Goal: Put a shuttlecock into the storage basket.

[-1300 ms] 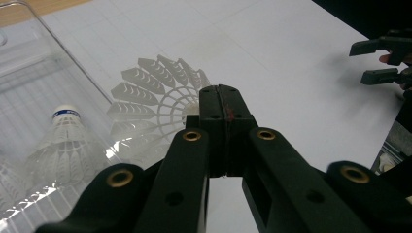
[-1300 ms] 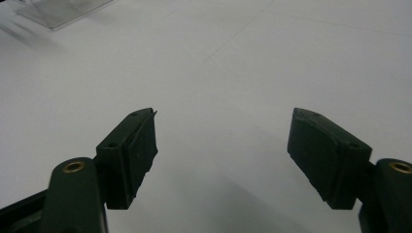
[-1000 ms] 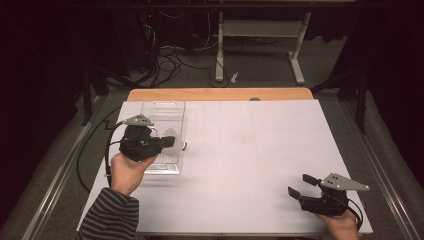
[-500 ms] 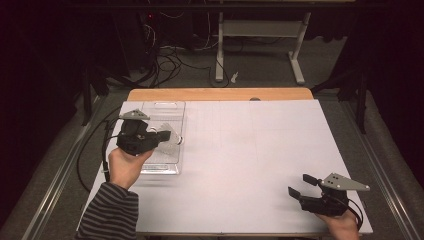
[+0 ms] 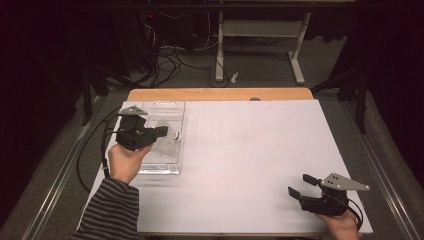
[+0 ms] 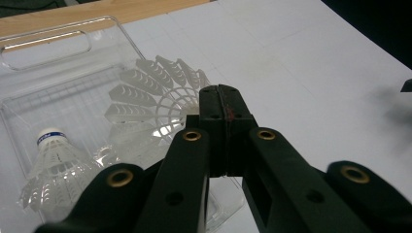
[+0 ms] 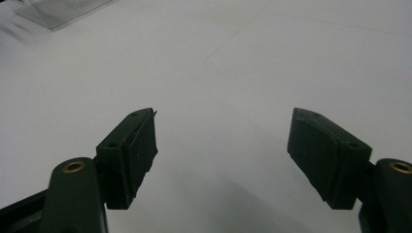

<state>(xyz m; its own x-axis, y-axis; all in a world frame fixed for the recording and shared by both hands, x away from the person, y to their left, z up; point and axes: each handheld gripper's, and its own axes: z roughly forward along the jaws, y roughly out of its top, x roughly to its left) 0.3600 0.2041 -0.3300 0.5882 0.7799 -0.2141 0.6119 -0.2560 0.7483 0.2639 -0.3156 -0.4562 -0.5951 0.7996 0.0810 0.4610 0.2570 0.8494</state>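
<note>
Black left hand-held gripper [image 5: 161,131], white shuttlecock [image 6: 155,99] w/ blue-banded one [image 6: 57,167], clear tray [image 5: 170,107], striped sleeve [image 5: 107,212].

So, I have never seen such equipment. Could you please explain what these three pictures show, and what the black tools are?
A person sits at a white table and holds a hand tool in each hand. Each tool has two black jaws that close like tongs.

The high view looks down from above. The left gripper is over a clear plastic tray; the right gripper rests near the table's front edge.

The other two pictures come from small cameras riding on the tools, looking along the jaws. In the left gripper view the jaws are shut on the skirt of a white shuttlecock, above the tray. A second shuttlecock lies in the tray. In the right gripper view the jaws stand open over bare table, holding nothing.
</note>
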